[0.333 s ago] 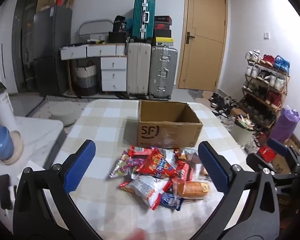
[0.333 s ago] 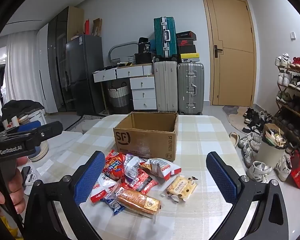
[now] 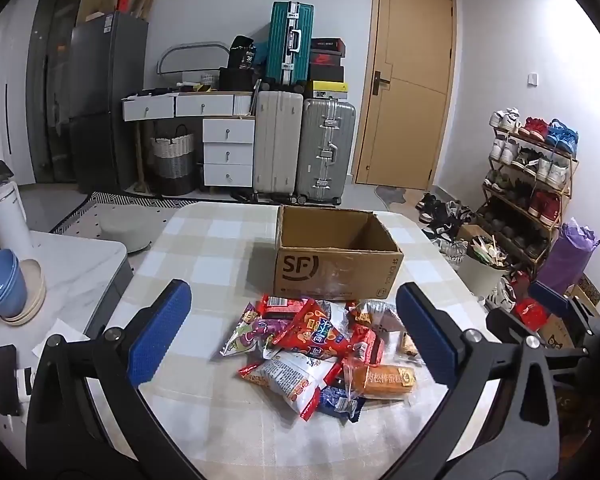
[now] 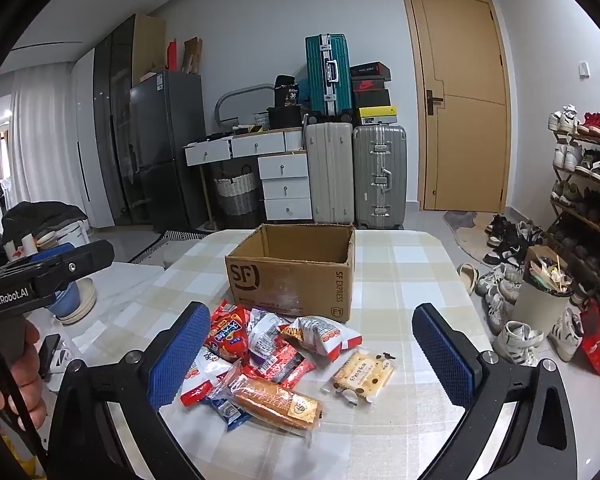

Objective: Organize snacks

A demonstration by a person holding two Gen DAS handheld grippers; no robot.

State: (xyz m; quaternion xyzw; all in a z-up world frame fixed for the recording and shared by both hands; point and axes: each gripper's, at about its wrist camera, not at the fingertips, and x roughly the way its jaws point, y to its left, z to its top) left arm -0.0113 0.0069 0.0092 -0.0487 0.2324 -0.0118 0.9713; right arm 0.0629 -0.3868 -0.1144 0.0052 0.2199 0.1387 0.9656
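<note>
- Since the earlier pictures, almost nothing had changed: our left gripper (image 3: 292,332) and right gripper (image 4: 308,352) kept jaws apart, empty.
- The snacks (image 3: 320,352) lay mid-frame on the bench (image 3: 204,248), before the empty box (image 3: 336,256); sorting was not begun.

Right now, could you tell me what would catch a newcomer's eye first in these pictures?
A bright heap of snack packets lies mid-table on the checked tablecloth, just before an open SF cardboard box. Both the left gripper and right gripper frame it, open. Behind, a teal suitcase tops the stacked luggage.
</note>
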